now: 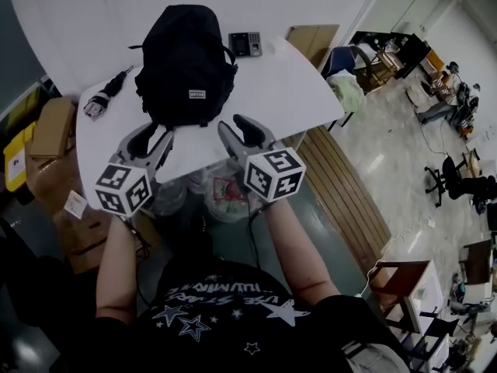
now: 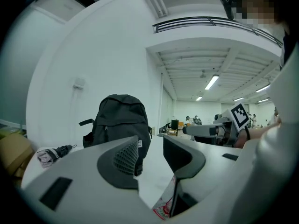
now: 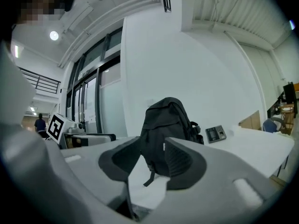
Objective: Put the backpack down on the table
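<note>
- Black backpack [image 1: 186, 64]: standing upright on the white table [image 1: 287, 84], roughly mid-table, small white label on the front facing the person, one strap end dangling at the bottom.
- Already down on the table, nothing holding it.
- Left gripper [image 1: 156, 136]: hovering over the near table edge, aimed at the pack's lower left side, close but not touching.
- Left jaws parted about halfway with a clear gap, nothing pinched; just bare tabletop and the pack's edge visible through the gap in the left gripper view.
- Right gripper [image 1: 239, 127]: same deal on the other side, level, pointing at the pack's lower right corner, close but apart from it.
- Right jaws also partway apart and empty; pack visible beyond the gap in the right gripper view, no pad on it.
- Marker cubes [image 1: 123, 189] on both grippers sitting off the table edge, in front of the person's chest.
- Folded umbrella [image 1: 106, 94] lying on the table left of the pack, apart from it.
- Small keypad device [image 1: 245, 43] lying on the table behind the pack to the right, near the wall.
- Cardboard boxes [image 1: 53, 127] on the floor left of the table.
- Clear plastic bag with something red [image 1: 225, 189] below the near table edge, between the two arms.
</note>
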Motion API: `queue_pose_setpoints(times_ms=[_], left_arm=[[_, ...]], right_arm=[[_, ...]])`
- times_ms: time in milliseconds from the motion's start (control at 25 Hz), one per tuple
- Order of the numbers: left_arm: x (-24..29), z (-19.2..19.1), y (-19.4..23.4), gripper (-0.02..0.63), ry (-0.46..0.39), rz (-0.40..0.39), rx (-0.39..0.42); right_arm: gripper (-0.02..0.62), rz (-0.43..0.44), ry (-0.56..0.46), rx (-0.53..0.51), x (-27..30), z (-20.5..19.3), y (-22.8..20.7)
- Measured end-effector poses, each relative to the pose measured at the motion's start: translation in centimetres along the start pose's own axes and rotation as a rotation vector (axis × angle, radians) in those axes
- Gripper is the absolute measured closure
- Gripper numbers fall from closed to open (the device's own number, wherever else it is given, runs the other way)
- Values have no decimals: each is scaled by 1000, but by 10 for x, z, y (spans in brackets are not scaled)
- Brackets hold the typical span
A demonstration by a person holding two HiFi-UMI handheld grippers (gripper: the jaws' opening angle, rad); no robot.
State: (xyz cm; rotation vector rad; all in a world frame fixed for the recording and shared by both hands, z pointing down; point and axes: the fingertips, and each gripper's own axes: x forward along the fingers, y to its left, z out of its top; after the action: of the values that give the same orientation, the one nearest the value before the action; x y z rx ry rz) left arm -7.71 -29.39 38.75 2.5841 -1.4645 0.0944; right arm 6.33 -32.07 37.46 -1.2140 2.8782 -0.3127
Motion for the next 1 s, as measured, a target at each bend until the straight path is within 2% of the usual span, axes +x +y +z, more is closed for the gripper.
queue_pose_setpoints(times_ms=[120, 160, 280, 320, 440, 520, 760, 1000], left_arm=[[-19, -13, -21, 446, 11, 20, -15], [-24, -18, -27, 489, 17, 25, -20], [-42, -35, -44, 536, 40, 32, -31], [-47, -40, -49, 557, 48, 31, -35], [-56, -54, -60, 560, 79, 15, -59], [-60, -66, -68, 592, 105, 1, -74], [-67, -81, -77, 592, 126, -38, -81], [-102, -93, -75, 598, 157, -92, -98]], right_arm=[[505, -12, 25, -11, -22, -16, 13], [528, -14, 32, -14, -29, -22, 17], [569, -2, 41, 8, -46, -36, 29], [571, 3, 42, 15, -50, -40, 34], [589, 7, 52, 30, -61, -50, 43], [591, 9, 68, 42, -69, -60, 47], [594, -28, 98, 42, -80, -79, 49], [594, -75, 101, 60, -85, -86, 81]])
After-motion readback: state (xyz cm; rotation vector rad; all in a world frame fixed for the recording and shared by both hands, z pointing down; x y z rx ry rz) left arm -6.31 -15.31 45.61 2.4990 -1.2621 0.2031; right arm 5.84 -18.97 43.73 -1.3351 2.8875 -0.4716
